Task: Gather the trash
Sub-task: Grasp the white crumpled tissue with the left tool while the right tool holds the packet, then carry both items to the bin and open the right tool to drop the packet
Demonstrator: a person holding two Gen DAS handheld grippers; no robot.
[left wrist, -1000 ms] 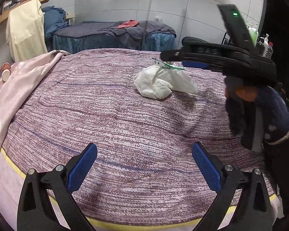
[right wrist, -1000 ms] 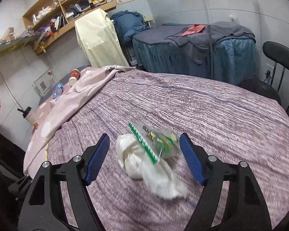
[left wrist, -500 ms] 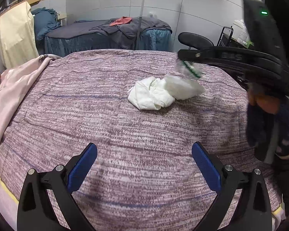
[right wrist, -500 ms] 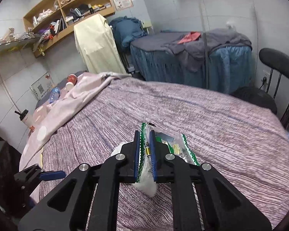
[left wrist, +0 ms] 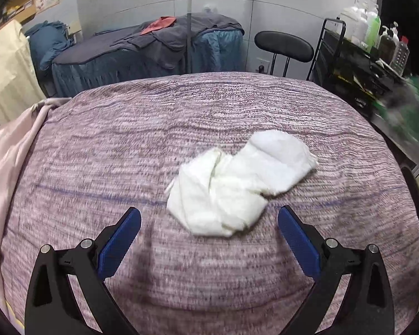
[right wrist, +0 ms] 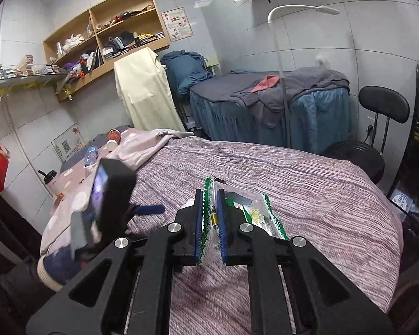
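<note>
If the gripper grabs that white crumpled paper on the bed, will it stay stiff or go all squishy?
The white crumpled paper will probably squish: it is already creased and wadded. It looks light, barely denting the bedspread. It likely won't roll, since it lies flat and lumpy. The open left hand-held gripper may catch only a fold.

Your left gripper [left wrist: 209, 223] jaws wide apart, just short of crumpled white tissue wad [left wrist: 237, 185] on purple knit bedcover [left wrist: 125, 145].
</note>
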